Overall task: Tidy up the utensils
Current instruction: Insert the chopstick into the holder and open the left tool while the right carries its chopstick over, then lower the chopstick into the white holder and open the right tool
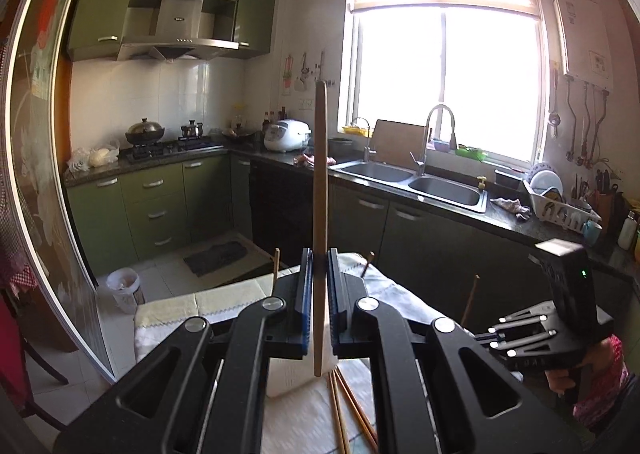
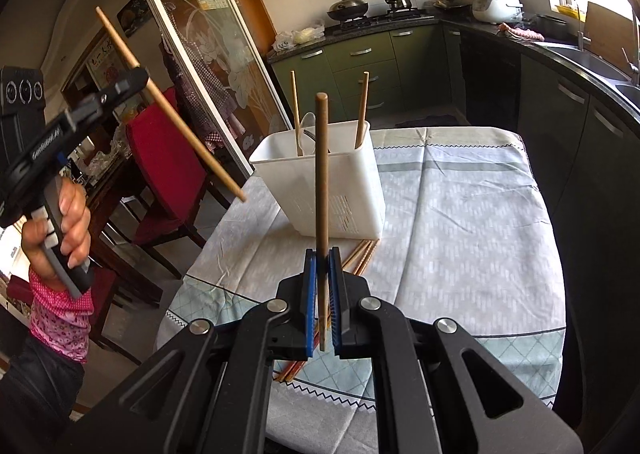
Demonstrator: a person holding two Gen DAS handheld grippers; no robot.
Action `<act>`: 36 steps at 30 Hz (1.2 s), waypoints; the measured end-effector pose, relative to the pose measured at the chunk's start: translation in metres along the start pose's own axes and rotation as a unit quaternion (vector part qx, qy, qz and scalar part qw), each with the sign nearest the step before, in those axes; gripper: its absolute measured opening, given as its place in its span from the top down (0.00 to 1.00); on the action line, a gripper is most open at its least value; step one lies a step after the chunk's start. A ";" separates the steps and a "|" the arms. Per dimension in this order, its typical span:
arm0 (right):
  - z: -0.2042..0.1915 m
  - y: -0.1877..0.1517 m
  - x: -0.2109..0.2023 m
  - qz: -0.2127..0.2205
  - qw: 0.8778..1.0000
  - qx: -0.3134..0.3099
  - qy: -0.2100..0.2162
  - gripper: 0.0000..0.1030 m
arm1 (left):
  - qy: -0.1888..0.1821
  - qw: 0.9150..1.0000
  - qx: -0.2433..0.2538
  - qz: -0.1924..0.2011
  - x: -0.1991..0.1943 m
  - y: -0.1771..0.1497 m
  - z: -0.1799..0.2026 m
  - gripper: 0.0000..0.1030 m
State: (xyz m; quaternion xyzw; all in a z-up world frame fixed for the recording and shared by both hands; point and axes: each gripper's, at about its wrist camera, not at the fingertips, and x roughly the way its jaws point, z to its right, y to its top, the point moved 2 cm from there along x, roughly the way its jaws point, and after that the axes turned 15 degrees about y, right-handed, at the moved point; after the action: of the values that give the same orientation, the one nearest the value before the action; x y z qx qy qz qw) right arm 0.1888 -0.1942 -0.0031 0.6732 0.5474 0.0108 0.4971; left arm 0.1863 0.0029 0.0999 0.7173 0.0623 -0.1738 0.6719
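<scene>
Two chopsticks were held, a light one (image 2: 168,106) and a dark one (image 2: 321,190); two more (image 2: 295,110) stood in the single white holder (image 2: 320,194); a loose bundle (image 2: 360,256) lay on the table, too overlapped to count.

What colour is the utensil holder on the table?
White holder; clearest in the right wrist view.

I hold one pale wooden chopstick (image 1: 320,222) upright in my left gripper (image 1: 319,282) and a darker brown chopstick (image 2: 322,190) upright in my right gripper (image 2: 322,294). The white slotted utensil holder (image 2: 320,190) stands near the table's far left corner, with two chopsticks (image 2: 295,114) and a spoon in it. More loose chopsticks (image 2: 362,256) lie flat on the cloth, touching its near side.
</scene>
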 end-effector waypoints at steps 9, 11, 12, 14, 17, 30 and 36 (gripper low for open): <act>-0.004 0.015 -0.013 0.020 1.000 -0.013 0.008 0.93 | 0.077 0.997 -0.015 -0.025 0.078 -0.004 -0.008 0.93; -0.009 0.023 -0.015 0.028 0.999 -0.021 0.011 0.93 | 0.079 0.996 -0.006 -0.047 0.093 -0.017 -0.004 0.93; -0.012 0.028 -0.015 0.032 0.999 -0.025 0.012 0.93 | 0.080 0.995 -0.002 -0.059 0.098 -0.024 -0.002 0.93; -0.018 0.038 -0.015 0.040 0.999 -0.034 0.013 0.93 | 0.079 0.994 0.009 -0.079 0.108 -0.037 0.002 0.93; -0.028 0.057 -0.014 0.052 0.997 -0.047 0.015 0.93 | 0.083 0.990 0.019 -0.110 0.119 -0.055 0.003 0.93; -0.032 0.149 0.007 0.137 0.989 -0.055 -0.031 0.93 | 0.060 0.993 -0.003 -0.101 0.065 -0.064 -0.009 0.83; 0.000 0.157 0.063 0.097 0.991 -0.042 -0.078 0.93 | 0.045 0.992 0.012 -0.119 0.046 -0.081 -0.003 0.82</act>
State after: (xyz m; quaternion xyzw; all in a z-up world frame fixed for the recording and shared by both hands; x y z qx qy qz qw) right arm 0.3277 -0.1319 0.0701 0.7005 0.4378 0.0292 0.5628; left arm 0.2036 0.0061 0.0087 0.7198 0.1751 -0.2206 0.6345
